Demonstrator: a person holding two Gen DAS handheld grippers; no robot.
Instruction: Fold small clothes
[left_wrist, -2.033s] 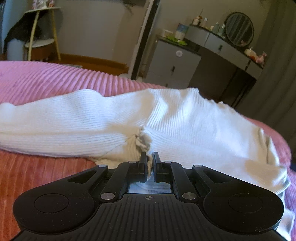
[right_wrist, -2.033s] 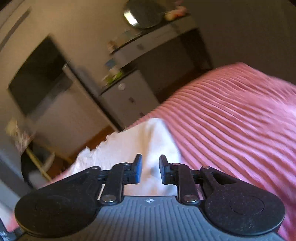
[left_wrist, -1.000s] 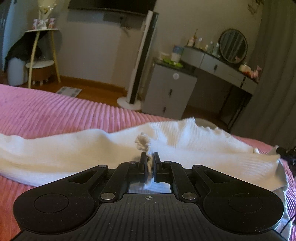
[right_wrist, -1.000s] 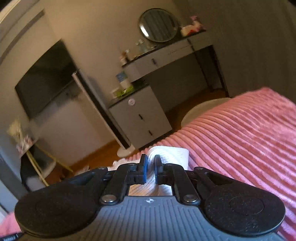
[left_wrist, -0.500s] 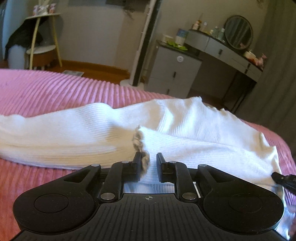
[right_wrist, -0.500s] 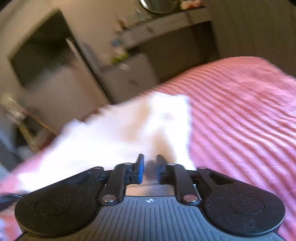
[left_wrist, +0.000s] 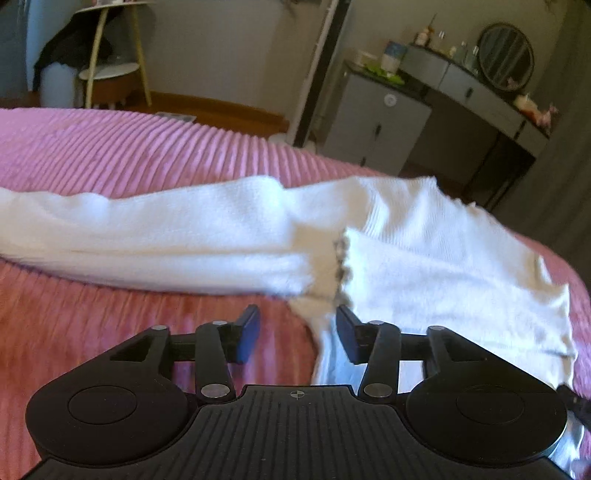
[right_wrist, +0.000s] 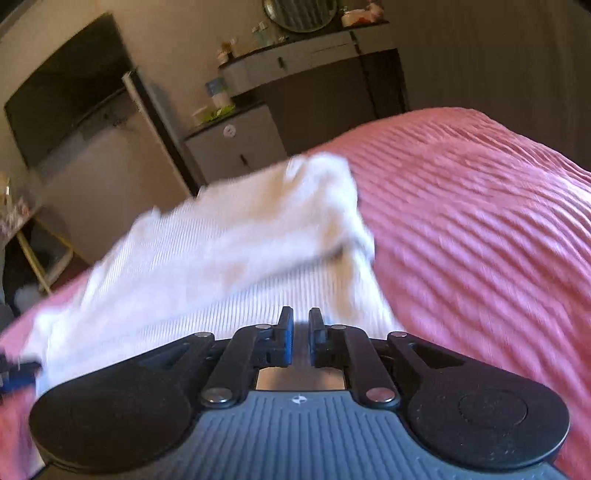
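A white ribbed knit sweater (left_wrist: 424, 254) lies on the pink ribbed bedspread (left_wrist: 110, 155), one sleeve (left_wrist: 147, 232) stretched to the left and a folded layer on top at the right. My left gripper (left_wrist: 297, 334) is open just in front of the sweater's near edge, holding nothing. In the right wrist view the sweater (right_wrist: 221, 251) lies ahead with a folded flap on top. My right gripper (right_wrist: 301, 328) hovers over its near edge with the jaws a narrow gap apart; whether cloth is between them I cannot tell.
The bed's far edge drops to a wooden floor. Beyond it stand a grey cabinet (left_wrist: 376, 118), a dressing table with a round mirror (left_wrist: 506, 55) and a small side table (left_wrist: 110, 70) at the far left. The pink bedspread (right_wrist: 480, 221) stretches to the right of the sweater.
My left gripper has opened, let go of the sweater's edge and pulled back a little. The lifted layer now lies folded over the sweater. My right gripper's jaws have parted slightly.
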